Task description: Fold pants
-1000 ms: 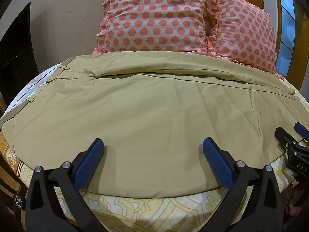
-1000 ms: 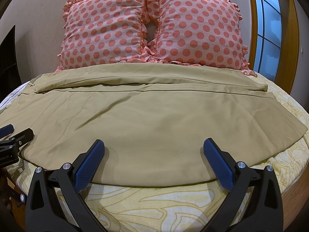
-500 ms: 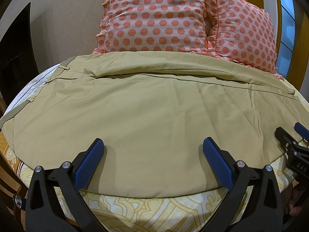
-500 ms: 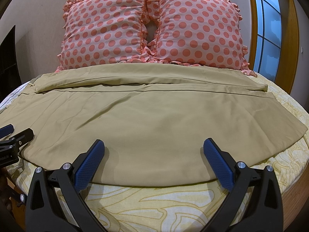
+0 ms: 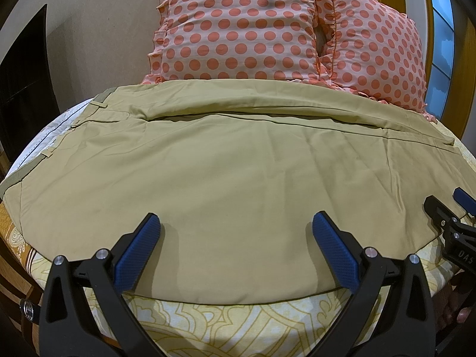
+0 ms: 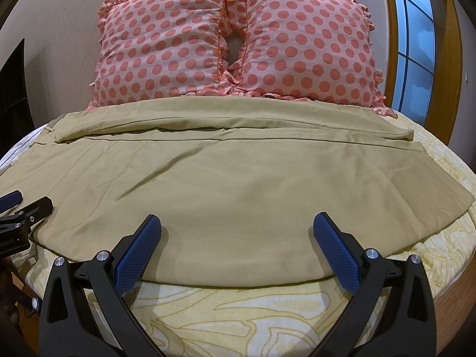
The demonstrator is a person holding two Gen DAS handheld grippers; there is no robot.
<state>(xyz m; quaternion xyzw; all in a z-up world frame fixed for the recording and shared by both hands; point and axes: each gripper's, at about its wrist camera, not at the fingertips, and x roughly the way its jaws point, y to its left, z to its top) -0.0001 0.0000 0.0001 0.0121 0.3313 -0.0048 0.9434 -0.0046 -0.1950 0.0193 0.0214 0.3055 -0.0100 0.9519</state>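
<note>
Left wrist view showed nothing altered across the last second: the pants (image 5: 238,178) lay exactly as before, and the left tool (image 5: 235,238) hung in the same spot over the near edge of the cloth, its blue pads spread wide with nothing between them. Right wrist view told the same story, the right tool (image 6: 236,238) equally wide open and empty, poised just above the hem nearest the camera. Each tool appeared at the margin of the other's picture, so the two sat side by side along one long edge of the garment.

That stillness suggested a pause before the first grasp rather than any progress; judging by how the cloth lay, no fold had yet been started at this edge. The pants stretched sideways across the bed (image 6: 238,312), one leg lying over the other, the waistband with its belt loops toward the left and the leg ends toward the right. A long seam ran parallel to the far edge, and the fabric was fairly smooth with only shallow creases. The next move would probably call for both tools to close on the near edge together and carry it over.

The bed wore a yellow sheet with a pale swirling pattern. Two pink pillows (image 6: 232,44) with coral dots and ruffled edges stood against the plain wall (image 6: 59,29) behind the pants. A window (image 6: 416,44) in a wooden frame was at the right, and a dark panel at the left.
</note>
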